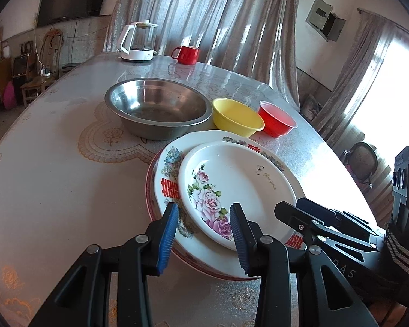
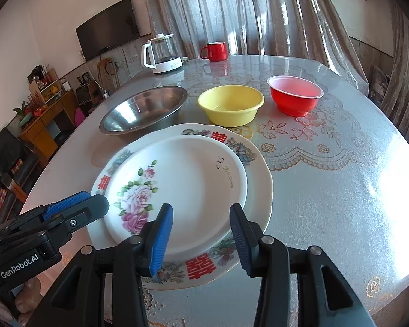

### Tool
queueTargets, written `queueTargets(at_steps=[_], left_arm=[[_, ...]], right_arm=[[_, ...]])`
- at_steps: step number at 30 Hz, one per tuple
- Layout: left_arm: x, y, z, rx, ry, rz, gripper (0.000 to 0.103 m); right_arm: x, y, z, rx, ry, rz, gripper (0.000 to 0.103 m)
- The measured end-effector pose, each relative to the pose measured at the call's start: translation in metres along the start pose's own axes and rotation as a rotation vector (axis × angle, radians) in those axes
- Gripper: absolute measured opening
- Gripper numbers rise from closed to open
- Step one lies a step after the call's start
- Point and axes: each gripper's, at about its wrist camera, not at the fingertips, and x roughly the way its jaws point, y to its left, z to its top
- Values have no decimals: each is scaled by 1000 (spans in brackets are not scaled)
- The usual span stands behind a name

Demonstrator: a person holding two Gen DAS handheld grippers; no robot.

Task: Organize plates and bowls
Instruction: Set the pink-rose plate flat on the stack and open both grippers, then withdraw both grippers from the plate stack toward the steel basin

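A white plate with pink roses (image 1: 231, 179) (image 2: 182, 185) lies on a larger plate with red characters (image 1: 166, 188) (image 2: 201, 267), and a red-rimmed plate edge (image 1: 149, 190) shows beneath. My left gripper (image 1: 203, 234) (image 2: 95, 199) hovers open over the stack's near-left rim. My right gripper (image 2: 201, 237) (image 1: 294, 205) stands open over the near-right rim. Neither gripper's pads press on anything. Behind the stack stand a steel bowl (image 1: 155, 106) (image 2: 144, 109), a yellow bowl (image 1: 237, 117) (image 2: 230, 106) and a red bowl (image 1: 276, 120) (image 2: 294, 98), side by side.
A glass kettle (image 1: 137, 41) (image 2: 162, 54) and a red mug (image 1: 185, 54) (image 2: 215, 51) stand at the round table's far edge (image 2: 340, 163). Curtains hang behind; chairs and a cabinet stand off to the left.
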Motion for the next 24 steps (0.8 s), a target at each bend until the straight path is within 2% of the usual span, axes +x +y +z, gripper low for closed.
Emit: queueTargets(at_steps=[14,22,24], left_arm=[[-2,4,-4,1,2,37,40],[2,11,-8,-13,14,63,40],[2,14,-9,-25,14,70,40]], right_arm=[[-1,3,-1,-23,-9,-21,44],[-2,-9,2,23,-12,16,44],[-2,-18,4,46,-22,-12,44]])
